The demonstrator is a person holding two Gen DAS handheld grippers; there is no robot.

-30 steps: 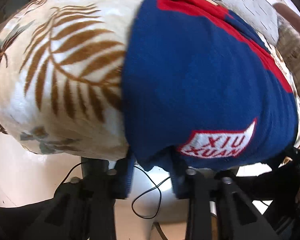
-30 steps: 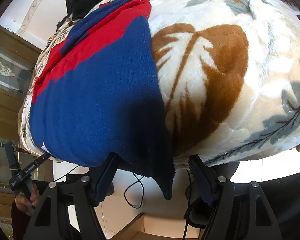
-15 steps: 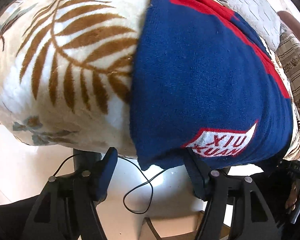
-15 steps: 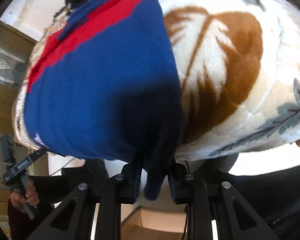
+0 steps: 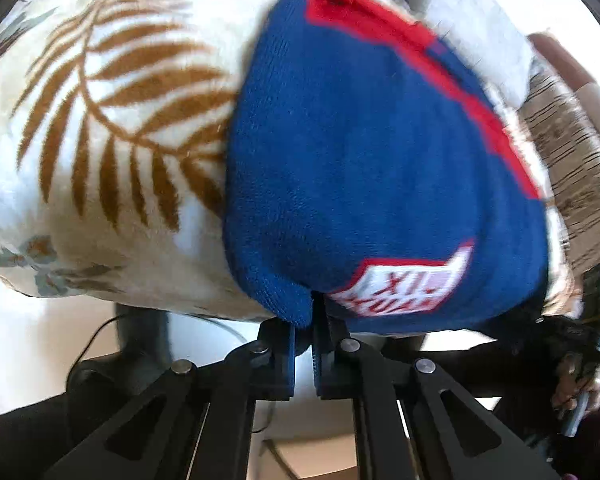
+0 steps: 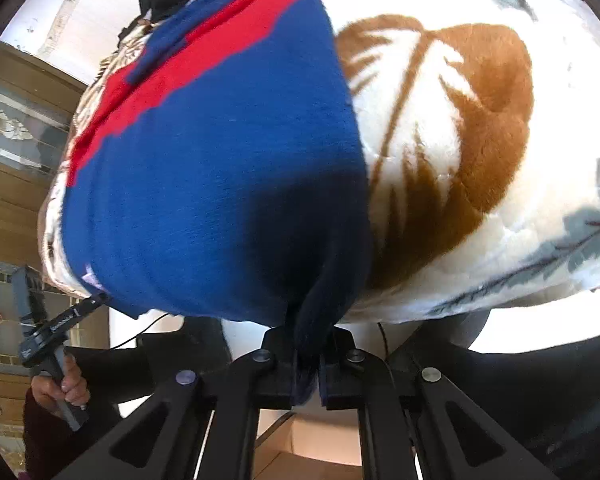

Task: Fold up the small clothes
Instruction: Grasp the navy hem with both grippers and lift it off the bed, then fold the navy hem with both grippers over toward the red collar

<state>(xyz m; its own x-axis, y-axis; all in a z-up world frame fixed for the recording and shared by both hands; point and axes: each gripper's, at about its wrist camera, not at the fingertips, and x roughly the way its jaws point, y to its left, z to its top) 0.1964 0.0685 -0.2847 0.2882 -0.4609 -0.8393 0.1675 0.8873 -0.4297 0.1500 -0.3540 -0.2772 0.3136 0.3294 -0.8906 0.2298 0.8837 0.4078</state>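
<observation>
A blue knit garment (image 5: 372,184) with a red band and a white-and-red patch lies flat on a cream leaf-print blanket (image 5: 112,132). My left gripper (image 5: 305,328) is shut on its near left corner at the blanket's edge. In the right wrist view the same garment (image 6: 220,184) fills the left half, and my right gripper (image 6: 308,356) is shut on its near right corner, where dark cloth bunches between the jaws.
The blanket (image 6: 480,152) hangs over the near edge above a pale floor with a black cable. A grey cushion (image 5: 472,28) and striped cloth (image 5: 572,168) lie at the far right. The other hand-held gripper shows at the right wrist view's left (image 6: 48,332).
My left gripper was open half a second ago and has shut on the near left corner. My right gripper stays shut on the near right corner.
</observation>
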